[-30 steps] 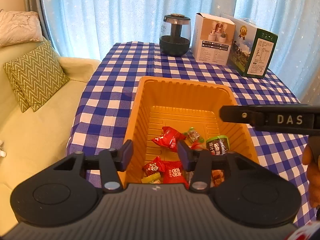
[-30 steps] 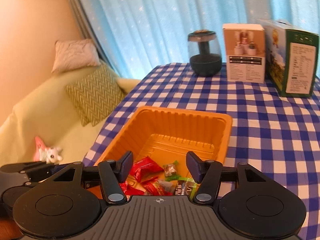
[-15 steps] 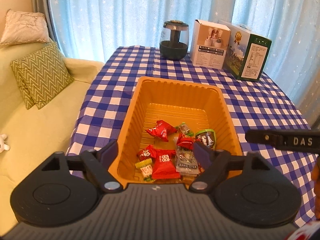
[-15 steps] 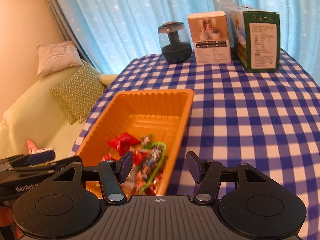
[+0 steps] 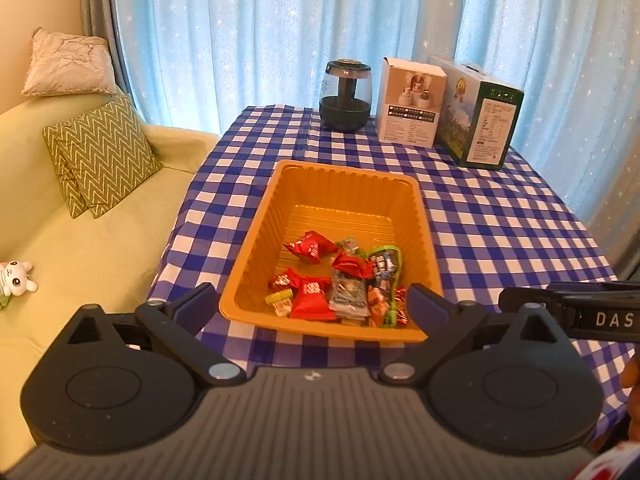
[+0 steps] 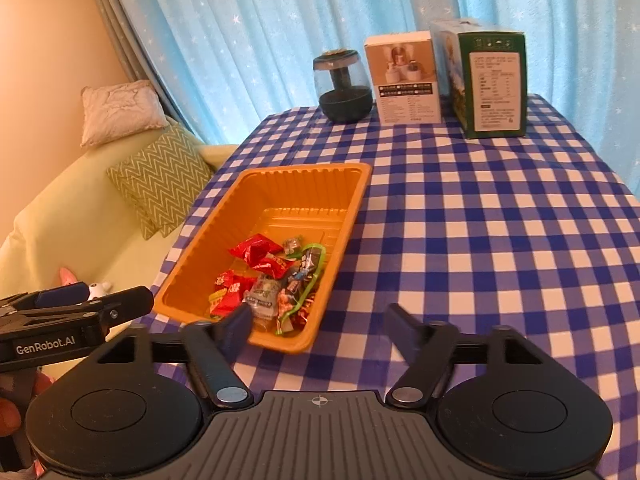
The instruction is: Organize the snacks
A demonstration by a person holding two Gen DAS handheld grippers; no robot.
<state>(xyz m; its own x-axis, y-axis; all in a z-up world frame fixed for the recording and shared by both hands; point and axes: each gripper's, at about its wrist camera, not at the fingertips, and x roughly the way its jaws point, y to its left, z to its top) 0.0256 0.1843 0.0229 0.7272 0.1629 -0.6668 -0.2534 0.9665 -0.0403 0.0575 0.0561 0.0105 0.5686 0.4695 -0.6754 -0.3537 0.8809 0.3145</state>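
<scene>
An orange plastic tray (image 5: 276, 204) stands on the blue-and-white checked table; it also shows in the right wrist view (image 6: 256, 178). Several wrapped snacks (image 5: 340, 280) lie in its near half, mostly red, silver and green packets (image 6: 264, 276). My left gripper (image 5: 314, 306) is open and empty, held above the tray's near edge. My right gripper (image 6: 318, 320) is open and empty, just right of the tray's near corner. Each gripper shows at the edge of the other's view.
At the table's far end stand a dark glass jar (image 5: 346, 100), a white box (image 5: 410, 108) and a green box (image 5: 480, 120). A yellow-green sofa (image 5: 80, 240) with cushions and a small plush toy (image 5: 14, 280) lies left of the table.
Both grippers have pulled back and up from the tray and opened wider. The right gripper has swung right, off the tray. The snacks lie in the tray.
</scene>
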